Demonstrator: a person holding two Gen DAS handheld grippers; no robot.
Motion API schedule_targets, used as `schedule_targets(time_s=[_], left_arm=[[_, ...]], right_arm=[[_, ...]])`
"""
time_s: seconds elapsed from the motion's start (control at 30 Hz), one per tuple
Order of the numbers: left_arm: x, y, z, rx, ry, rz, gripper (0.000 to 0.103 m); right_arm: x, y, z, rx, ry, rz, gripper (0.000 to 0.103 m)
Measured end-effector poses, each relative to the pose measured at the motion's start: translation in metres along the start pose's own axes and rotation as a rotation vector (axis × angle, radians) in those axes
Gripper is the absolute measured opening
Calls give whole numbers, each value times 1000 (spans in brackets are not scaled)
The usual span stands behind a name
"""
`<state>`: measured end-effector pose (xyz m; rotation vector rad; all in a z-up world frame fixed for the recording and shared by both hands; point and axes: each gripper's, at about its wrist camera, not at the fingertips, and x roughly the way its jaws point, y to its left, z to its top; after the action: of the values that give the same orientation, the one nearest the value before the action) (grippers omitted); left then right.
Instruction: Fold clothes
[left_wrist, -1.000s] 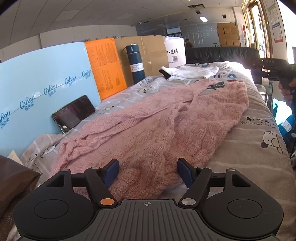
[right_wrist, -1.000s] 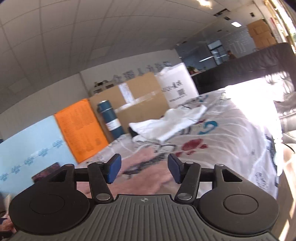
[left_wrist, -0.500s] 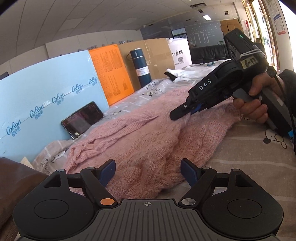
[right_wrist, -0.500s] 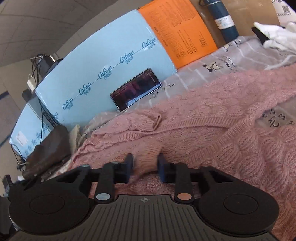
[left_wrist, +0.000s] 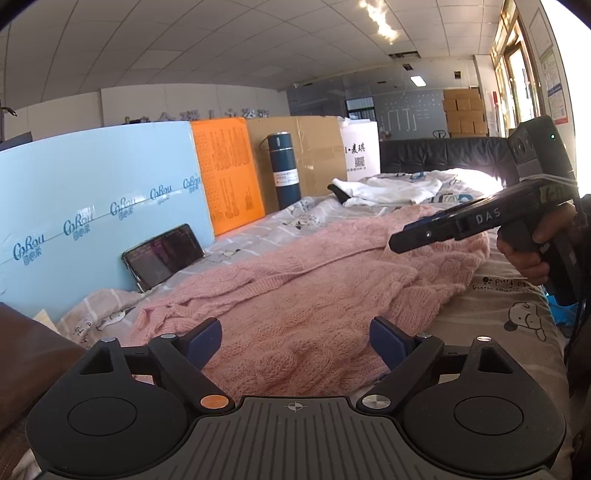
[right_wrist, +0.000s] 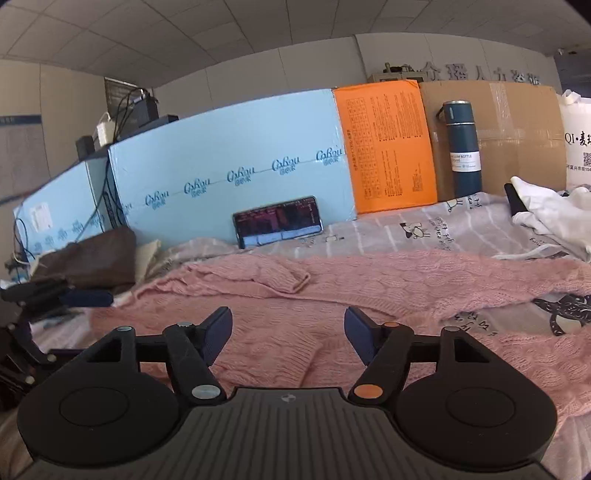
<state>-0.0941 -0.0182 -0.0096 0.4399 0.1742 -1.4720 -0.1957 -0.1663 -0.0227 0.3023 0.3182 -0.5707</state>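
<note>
A pink knitted sweater (left_wrist: 314, 288) lies spread across the bed, with one sleeve cuff (right_wrist: 295, 277) folded onto its body. My left gripper (left_wrist: 295, 341) hovers at the sweater's near hem. Its jaws are opening and stand wide apart, and no fabric is pinched between the pads. My right gripper (right_wrist: 288, 332) hangs just over the middle of the sweater (right_wrist: 332, 302). Its jaws are also opening, with the knit behind them and not pressed. In the left wrist view the right gripper (left_wrist: 397, 242) reaches in from the right, held by a person's hand (left_wrist: 528, 254).
A phone (left_wrist: 162, 254) leans on a blue foam board (left_wrist: 92, 199) at the bed's far side. Beside it are an orange board (right_wrist: 388, 147), a cardboard box (right_wrist: 517, 129) and a dark thermos bottle (left_wrist: 282, 170). White clothes (left_wrist: 391, 188) lie beyond the sweater. A brown bundle (right_wrist: 92, 258) sits at the left.
The right gripper swung in from the right over the sweater, shut its jaws half a second ago and has spread them again. The left jaws have widened; the left hand barely moved.
</note>
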Motion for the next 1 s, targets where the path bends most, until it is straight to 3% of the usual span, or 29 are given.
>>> schedule_targets(time_s=[0.13,0.2,0.27,0.33,0.47,0.67,0.77,0.87,1.0], left_arm=[[3,-2,0,11,12,2,90],[2,-1,0,15,14,4,90],[0,-2,0,28,14,3,90],[-4,-3,1,54,17,-26,102],[-10,-13,5,144,24,-56,103],[1,-36,4,313,139,-86,103],[8,-43,0,387,188,-53,103],[16,-37,0,376,213,1,103],[26,-31,3,359,231,51,103]], right_arm=[[22,-2,-10,-42,131,-83,68],[17,0,-10,-66,105,-73,70],[6,0,-9,-91,66,-55,79],[-8,-4,-9,-134,24,-38,88],[-43,-14,-14,-302,-32,-4,103],[-65,-27,-23,-424,38,-16,103],[-68,-36,-27,-471,105,-26,103],[-67,-46,-31,-509,168,-81,103],[-68,-60,-27,-518,190,-129,103]])
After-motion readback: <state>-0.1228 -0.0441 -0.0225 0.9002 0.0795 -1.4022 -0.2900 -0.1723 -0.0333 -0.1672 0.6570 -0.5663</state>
